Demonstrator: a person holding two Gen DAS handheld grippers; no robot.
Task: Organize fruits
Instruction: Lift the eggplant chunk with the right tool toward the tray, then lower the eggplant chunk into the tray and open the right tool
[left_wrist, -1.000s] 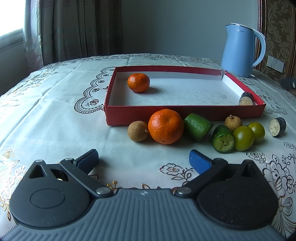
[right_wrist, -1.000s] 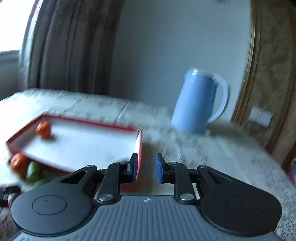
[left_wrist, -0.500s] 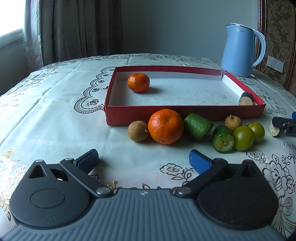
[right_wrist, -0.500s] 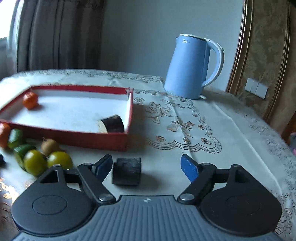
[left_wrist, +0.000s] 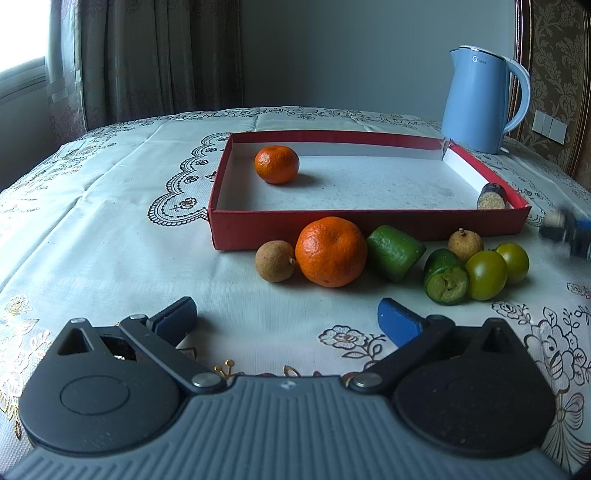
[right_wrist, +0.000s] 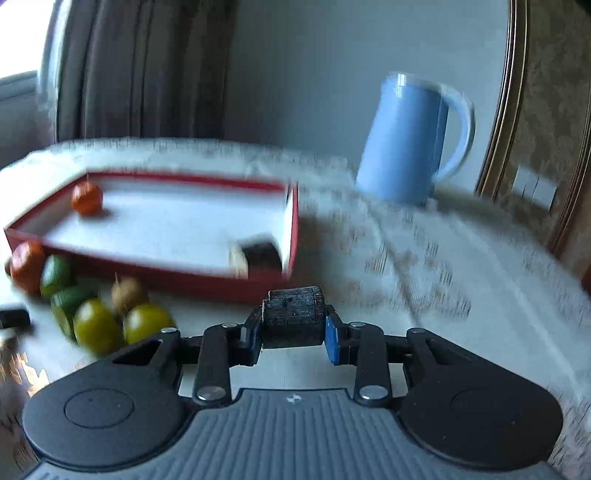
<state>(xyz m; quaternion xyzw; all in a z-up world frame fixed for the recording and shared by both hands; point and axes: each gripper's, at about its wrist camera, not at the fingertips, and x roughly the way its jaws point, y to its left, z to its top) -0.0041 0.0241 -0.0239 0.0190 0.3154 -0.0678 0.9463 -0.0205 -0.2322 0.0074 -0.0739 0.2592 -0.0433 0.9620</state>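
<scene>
Embroidered white cloth (left_wrist: 110, 236) covers the table, with heavy curtains and a grey wall behind and a pale blue electric kettle (left_wrist: 476, 99) at about one o'clock in the left wrist view. A shallow red cardboard tray with a white floor (left_wrist: 369, 227) sits mid-table; inside it lie a small orange tangerine (left_wrist: 277, 164) at its ten o'clock corner and a dark purple cane stub with a pale cut face (left_wrist: 491, 196) at its four o'clock corner.

Outside, along the tray's near wall, wait a brown longan (left_wrist: 275, 260), a large orange tangerine (left_wrist: 331, 251), two green cut fruit pieces (left_wrist: 394, 252), a second longan (left_wrist: 465, 243) and two round olive-green fruits (left_wrist: 486, 275).

The right gripper (right_wrist: 293, 334) is closing its jaws on a dark, rough cane segment (right_wrist: 293, 319), which sits between the blue pads just short of the tray's near wall. The left gripper (left_wrist: 286, 323) hangs idle with its jaws spread wide and nothing between them, pointing at the fruit row.

Risks, as I judge them: the right view is heavily blurred, so the hand seems to be moving while the grip is barely settled, and the short cylinder could roll out of the pads. Carried too low, it would probably strike the tray's near wall and shove the light tray. Dropped from too high, it may roll across the floor or knock the stub already there.
</scene>
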